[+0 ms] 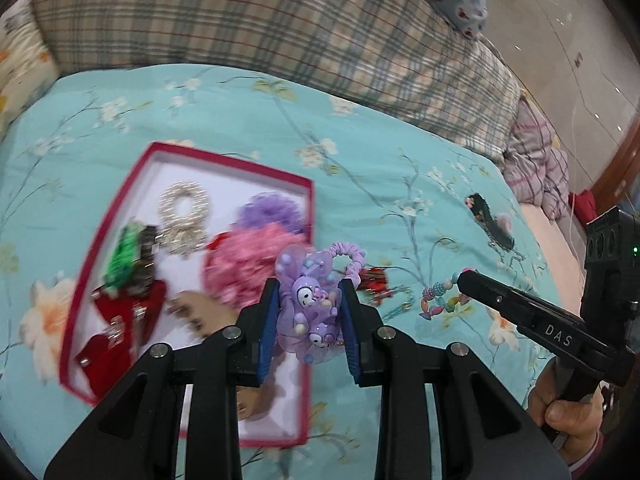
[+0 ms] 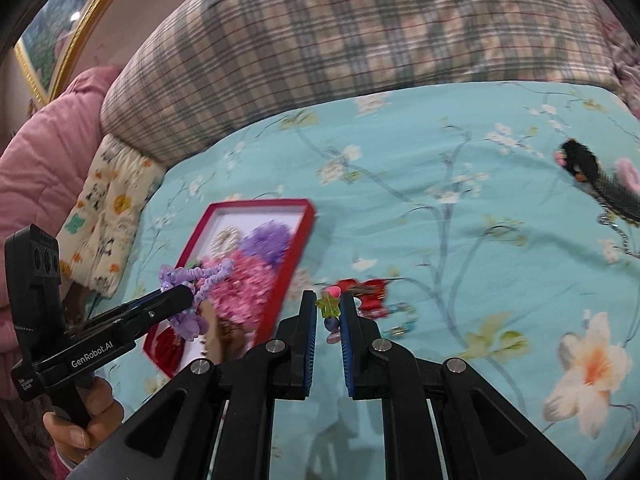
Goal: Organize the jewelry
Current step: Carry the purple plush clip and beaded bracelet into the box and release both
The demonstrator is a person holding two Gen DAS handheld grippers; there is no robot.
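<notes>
My left gripper [image 1: 308, 300] is shut on a purple hair tie with cartoon charms [image 1: 310, 296] and holds it above the right edge of the red-rimmed white box [image 1: 120, 200]; the hair tie also shows in the right wrist view [image 2: 192, 280]. The box holds a pearl scrunchie [image 1: 184, 210], a purple scrunchie [image 1: 272, 210], a pink scrunchie [image 1: 244, 268], a green clip [image 1: 122, 260] and red bows [image 1: 120, 320]. My right gripper [image 2: 328, 308] is shut on a colourful bead bracelet [image 2: 329, 307], just right of the box [image 2: 296, 248]; the bracelet also shows in the left wrist view [image 1: 436, 298].
A red ornament [image 2: 368, 292] lies on the teal floral bedspread [image 2: 440, 240] just past my right fingertips. A black hair clip with a chain [image 2: 600, 184] lies far right. A plaid quilt [image 1: 260, 32] is piled behind, and a pink jacket [image 2: 44, 152] lies at the left.
</notes>
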